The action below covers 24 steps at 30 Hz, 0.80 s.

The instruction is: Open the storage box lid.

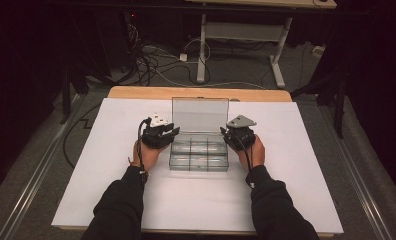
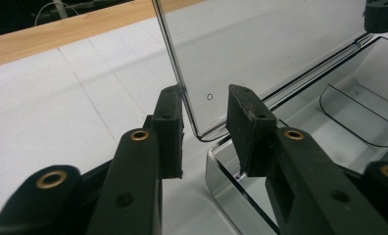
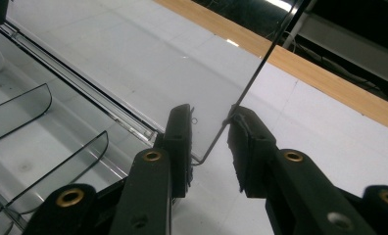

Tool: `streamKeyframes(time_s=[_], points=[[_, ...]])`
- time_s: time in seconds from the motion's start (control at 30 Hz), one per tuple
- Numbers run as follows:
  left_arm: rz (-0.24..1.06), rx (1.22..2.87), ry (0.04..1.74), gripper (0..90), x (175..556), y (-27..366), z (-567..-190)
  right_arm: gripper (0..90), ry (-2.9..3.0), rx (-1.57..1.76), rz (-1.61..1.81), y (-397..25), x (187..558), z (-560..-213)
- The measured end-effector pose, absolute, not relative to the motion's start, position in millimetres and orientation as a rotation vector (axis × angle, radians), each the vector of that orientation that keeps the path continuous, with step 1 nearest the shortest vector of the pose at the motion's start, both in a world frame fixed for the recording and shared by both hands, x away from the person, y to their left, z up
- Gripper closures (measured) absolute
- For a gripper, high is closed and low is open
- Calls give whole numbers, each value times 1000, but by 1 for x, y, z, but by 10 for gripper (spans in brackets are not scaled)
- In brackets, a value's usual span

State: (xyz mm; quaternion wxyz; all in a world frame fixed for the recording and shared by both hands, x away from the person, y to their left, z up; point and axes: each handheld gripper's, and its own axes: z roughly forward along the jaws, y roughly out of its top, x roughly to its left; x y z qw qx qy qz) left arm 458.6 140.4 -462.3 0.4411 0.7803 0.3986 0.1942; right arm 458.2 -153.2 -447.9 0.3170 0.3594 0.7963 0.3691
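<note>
A lab: a white-topped table (image 1: 196, 200), tangled floor cables (image 1: 151, 62), black surroundings and another bench (image 1: 266, 5) behind.

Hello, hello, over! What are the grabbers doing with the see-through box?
Left gripper open, fingers straddling lid corner. Right gripper open, same at other corner. Clear box open, lid upright. Nothing in the way.

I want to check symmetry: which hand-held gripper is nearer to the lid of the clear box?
Neither clearly: the left hand-held gripper straddles the left edge of the lid, the right hand-held gripper its right edge.
</note>
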Motion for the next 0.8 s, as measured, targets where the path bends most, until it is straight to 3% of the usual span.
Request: streamKeyframes(time_s=[0.8], points=[[463, 1892, 1014, 602, 458, 142, -467, 632, 2071, 942, 925, -149, 458, -450]])
